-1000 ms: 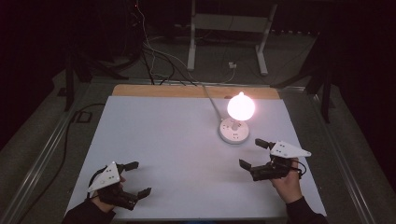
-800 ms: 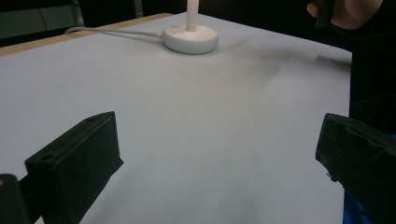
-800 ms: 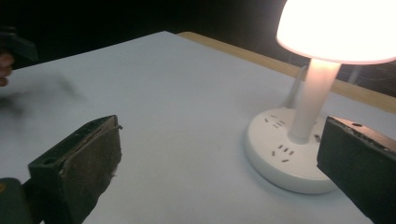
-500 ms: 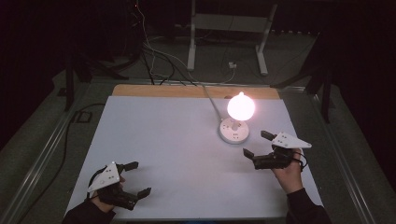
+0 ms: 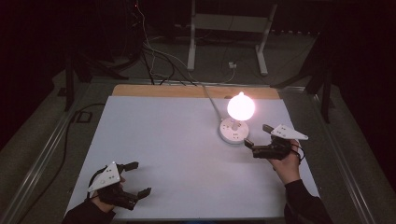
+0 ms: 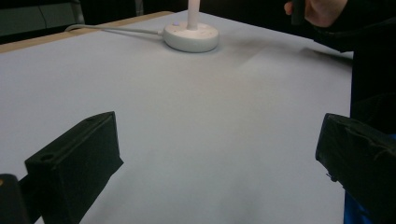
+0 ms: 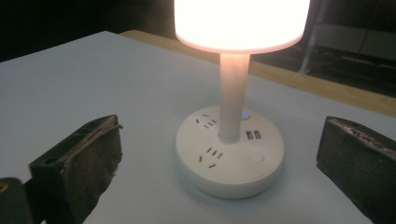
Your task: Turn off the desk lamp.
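While both tools gape wide, the white lamp [image 7: 231, 88] glows on its round socket base [image 7: 229, 151].

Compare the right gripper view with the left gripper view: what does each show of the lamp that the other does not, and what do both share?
The right gripper view alone shows the lit shade, the sockets and the USB ports on the base.

The left gripper view alone shows the cable leaving the base and the person's other hand beyond it.

Both show the white base, its stem, the white table and a pair of open black jaws.
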Action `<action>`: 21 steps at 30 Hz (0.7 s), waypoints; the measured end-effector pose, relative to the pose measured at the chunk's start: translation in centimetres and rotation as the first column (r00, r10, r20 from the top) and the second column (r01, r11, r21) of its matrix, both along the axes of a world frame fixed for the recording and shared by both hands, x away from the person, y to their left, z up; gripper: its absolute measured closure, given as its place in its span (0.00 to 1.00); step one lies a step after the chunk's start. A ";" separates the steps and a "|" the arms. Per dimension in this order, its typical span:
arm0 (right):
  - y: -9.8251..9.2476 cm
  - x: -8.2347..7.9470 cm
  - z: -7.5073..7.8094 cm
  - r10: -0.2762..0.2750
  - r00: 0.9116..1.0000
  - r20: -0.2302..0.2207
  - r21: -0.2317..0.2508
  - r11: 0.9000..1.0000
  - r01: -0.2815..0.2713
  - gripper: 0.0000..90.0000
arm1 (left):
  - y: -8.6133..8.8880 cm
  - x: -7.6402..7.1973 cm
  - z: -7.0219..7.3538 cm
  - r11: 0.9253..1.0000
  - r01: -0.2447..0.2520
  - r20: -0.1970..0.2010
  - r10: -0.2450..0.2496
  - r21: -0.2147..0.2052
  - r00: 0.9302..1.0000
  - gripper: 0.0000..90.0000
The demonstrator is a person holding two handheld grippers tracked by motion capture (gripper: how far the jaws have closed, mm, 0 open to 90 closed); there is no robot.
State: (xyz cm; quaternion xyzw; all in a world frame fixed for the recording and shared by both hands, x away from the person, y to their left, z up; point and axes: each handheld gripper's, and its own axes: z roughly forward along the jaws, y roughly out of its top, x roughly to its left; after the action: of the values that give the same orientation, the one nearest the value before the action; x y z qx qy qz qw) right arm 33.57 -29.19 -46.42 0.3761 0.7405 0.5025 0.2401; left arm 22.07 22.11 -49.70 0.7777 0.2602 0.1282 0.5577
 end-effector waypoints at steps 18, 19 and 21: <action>0.4 2.8 -0.9 -0.099 0.995 -0.028 -0.030 0.995 0.098 0.26 | 0.0 0.0 0.0 1.000 0.003 0.000 -0.003 0.004 1.000 0.01; 0.4 2.9 -1.0 -0.103 0.994 -0.033 -0.029 0.994 0.102 0.30 | 0.0 0.0 0.0 1.000 0.004 0.002 -0.004 0.005 1.000 0.01; 0.4 3.1 -1.0 -0.108 0.993 -0.053 -0.028 0.994 0.106 0.37 | 0.0 0.0 0.0 1.000 0.005 0.000 -0.005 0.006 1.000 0.01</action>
State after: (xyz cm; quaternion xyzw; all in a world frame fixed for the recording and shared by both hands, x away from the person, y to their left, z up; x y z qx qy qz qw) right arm 36.71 -28.76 -47.43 0.4259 0.7317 0.4692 0.2510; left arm 22.05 22.07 -49.73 0.7801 0.2577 0.1275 0.5557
